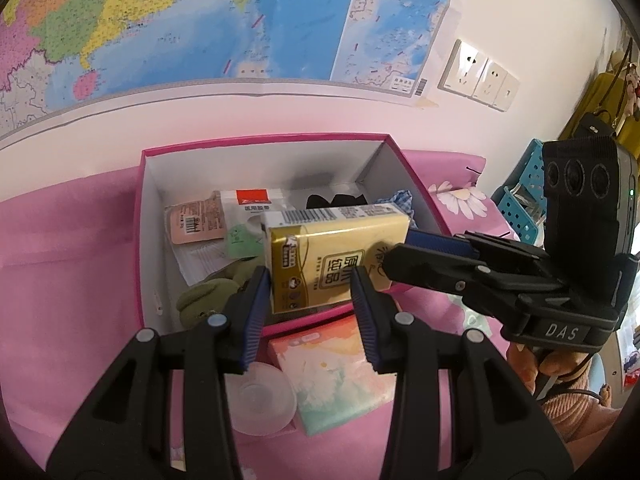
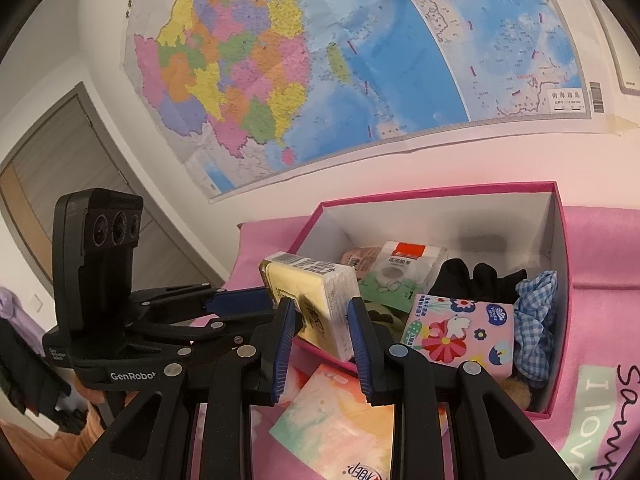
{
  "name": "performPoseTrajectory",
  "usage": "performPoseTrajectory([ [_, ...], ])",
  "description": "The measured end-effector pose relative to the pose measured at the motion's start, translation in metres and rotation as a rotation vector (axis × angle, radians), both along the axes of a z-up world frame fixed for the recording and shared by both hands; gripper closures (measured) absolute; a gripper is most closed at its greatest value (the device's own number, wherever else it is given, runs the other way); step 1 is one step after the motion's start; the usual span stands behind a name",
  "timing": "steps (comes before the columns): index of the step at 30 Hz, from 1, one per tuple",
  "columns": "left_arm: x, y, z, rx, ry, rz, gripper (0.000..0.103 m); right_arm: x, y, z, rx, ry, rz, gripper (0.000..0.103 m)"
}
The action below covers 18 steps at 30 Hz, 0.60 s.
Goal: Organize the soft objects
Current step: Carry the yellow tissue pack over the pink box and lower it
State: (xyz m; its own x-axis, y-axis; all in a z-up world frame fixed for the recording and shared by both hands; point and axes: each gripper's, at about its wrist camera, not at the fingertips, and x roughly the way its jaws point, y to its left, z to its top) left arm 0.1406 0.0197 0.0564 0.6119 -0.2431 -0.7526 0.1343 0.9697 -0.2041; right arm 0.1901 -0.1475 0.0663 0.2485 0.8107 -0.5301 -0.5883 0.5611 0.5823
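Note:
A yellow tissue pack [image 1: 320, 252] [image 2: 308, 292] hangs over the front edge of the open pink box [image 1: 260, 139] [image 2: 440, 191]. My left gripper [image 1: 309, 272] is shut on it, with a blue pad pressed on either side. My right gripper [image 2: 322, 304] is shut on the same pack and comes in from the right in the left wrist view [image 1: 400, 246]. The left gripper [image 2: 260, 304] reaches the pack from the left in the right wrist view. Inside the box lie a pink floral tissue pack [image 2: 460, 332], a black cloth [image 2: 476, 276], a blue checked scrunchie [image 2: 536, 308] and a green plush toy [image 1: 204, 296].
A pastel tissue pack [image 1: 332, 368] [image 2: 340, 420] and a clear plastic dish [image 1: 260, 400] lie on the pink cloth in front of the box. A white packet [image 1: 248, 204] and a peach sachet [image 1: 196, 220] sit in the box. A blue basket [image 1: 520, 200] stands at the right; the wall is close behind.

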Motion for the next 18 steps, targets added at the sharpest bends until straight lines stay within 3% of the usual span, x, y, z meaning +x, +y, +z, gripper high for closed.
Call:
performPoseTrajectory([
  [18,0.013,0.006,-0.005,-0.011,0.009,0.015,0.06,0.012,0.004,-0.008,0.004,0.024,0.002,0.075],
])
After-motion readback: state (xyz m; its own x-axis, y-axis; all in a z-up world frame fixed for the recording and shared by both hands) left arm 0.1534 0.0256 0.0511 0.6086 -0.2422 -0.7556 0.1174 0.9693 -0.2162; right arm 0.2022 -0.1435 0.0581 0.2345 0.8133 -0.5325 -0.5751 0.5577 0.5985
